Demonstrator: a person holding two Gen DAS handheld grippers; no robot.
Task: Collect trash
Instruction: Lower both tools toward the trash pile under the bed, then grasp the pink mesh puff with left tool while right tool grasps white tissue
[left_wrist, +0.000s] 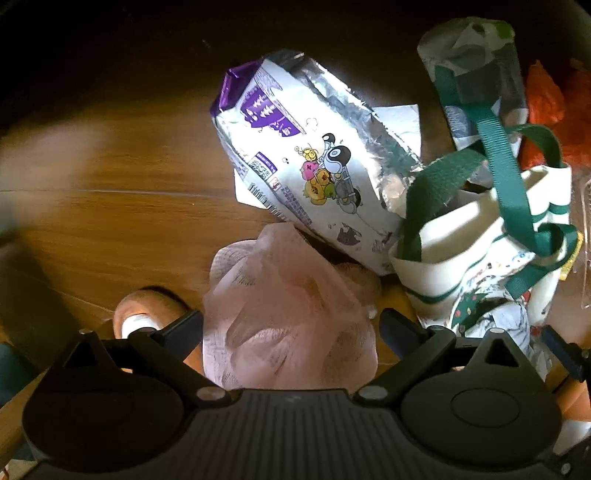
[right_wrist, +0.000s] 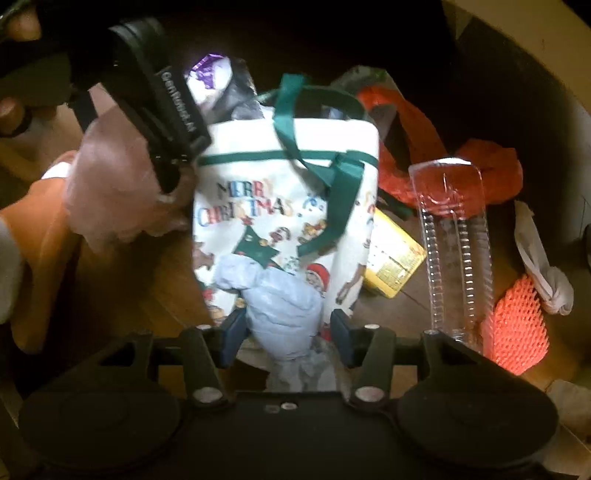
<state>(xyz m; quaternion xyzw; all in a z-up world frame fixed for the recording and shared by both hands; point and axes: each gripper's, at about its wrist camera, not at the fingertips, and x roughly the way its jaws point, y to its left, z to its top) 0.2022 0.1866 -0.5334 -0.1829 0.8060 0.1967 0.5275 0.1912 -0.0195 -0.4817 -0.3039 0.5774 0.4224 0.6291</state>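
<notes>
A white "Merry Christmas" tote bag (right_wrist: 288, 206) with green handles lies on the wooden floor; it also shows in the left wrist view (left_wrist: 476, 243). My left gripper (left_wrist: 291, 328) is shut on a crumpled pink plastic bag (left_wrist: 288, 317), just left of the tote; the pink bag also shows in the right wrist view (right_wrist: 110, 184). My right gripper (right_wrist: 288, 332) is shut on a crumpled pale blue plastic bag (right_wrist: 284, 306) over the tote's lower part. A silver and purple snack packet (left_wrist: 306, 166) lies beyond the pink bag.
A clear plastic tray (right_wrist: 458, 243), a yellow box (right_wrist: 391, 258), orange-red plastic bags (right_wrist: 417, 147), an orange foam net (right_wrist: 517, 325) and a white cloth (right_wrist: 543, 266) lie right of the tote. A rolled packet (left_wrist: 476, 74) lies at the far right.
</notes>
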